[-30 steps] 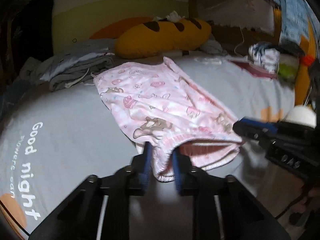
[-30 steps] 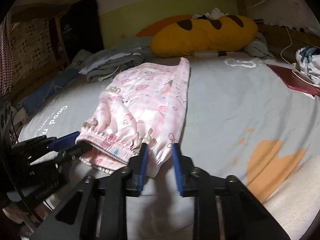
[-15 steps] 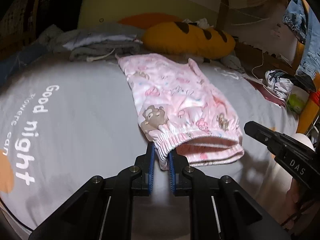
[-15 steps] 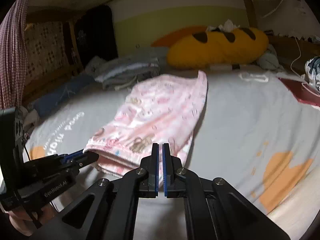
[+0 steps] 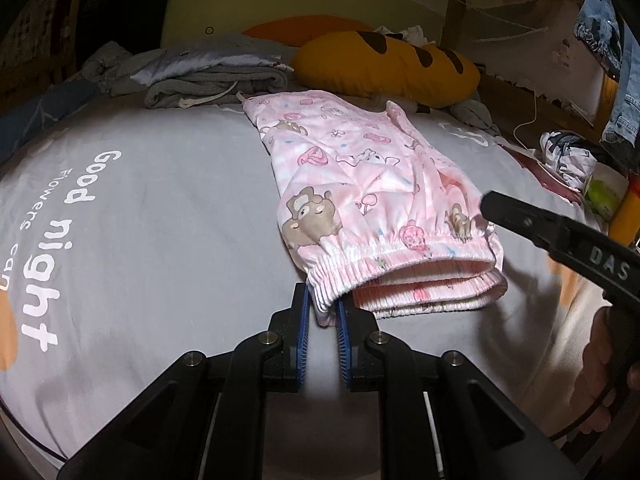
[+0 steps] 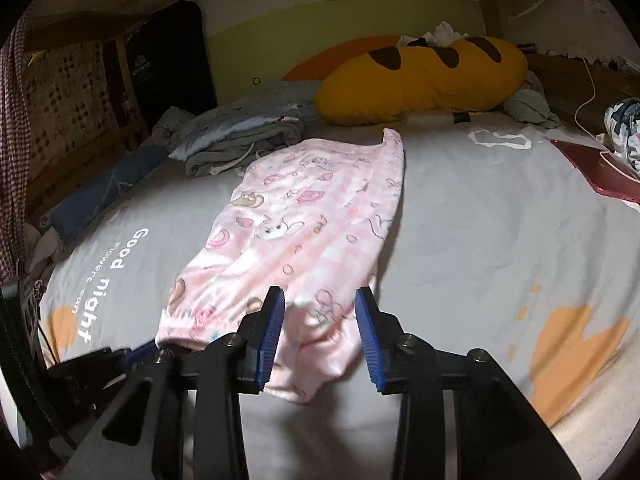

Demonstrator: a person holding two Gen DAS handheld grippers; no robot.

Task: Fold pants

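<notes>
A big grey bed sheet point(image 5: 168, 216) spreads out under both grippers, with the white words "Good night" printed on it to the left of the left gripper. Far ahead of the grippers, at the back of the bed, lies a long yellow pillow point(image 6: 424, 80) with dark brown patches. To the left of the pillow sits a pile of grey clothes point(image 5: 212, 80). The pink pants point(image 5: 360, 184) lie flat on the sheet right in front of both grippers, with little bears and bunnies on them. The stretchy waist end is the near end, and the legs reach away toward the pillow. The left gripper point(image 5: 323, 312) is pinching the left corner of the waistband between its blue pads, and the cloth bunches up there. The right gripper point(image 6: 320, 320) is at the other corner of the waist. Its jaws are opening, and the pink cloth lies between and below them, but the pads do not press on it. In the left wrist view the right gripper's black finger pokes in from the right, just above the waistband. A dark red flat thing point(image 6: 596, 172) with a white cord lies far off to the right of the right gripper.
</notes>
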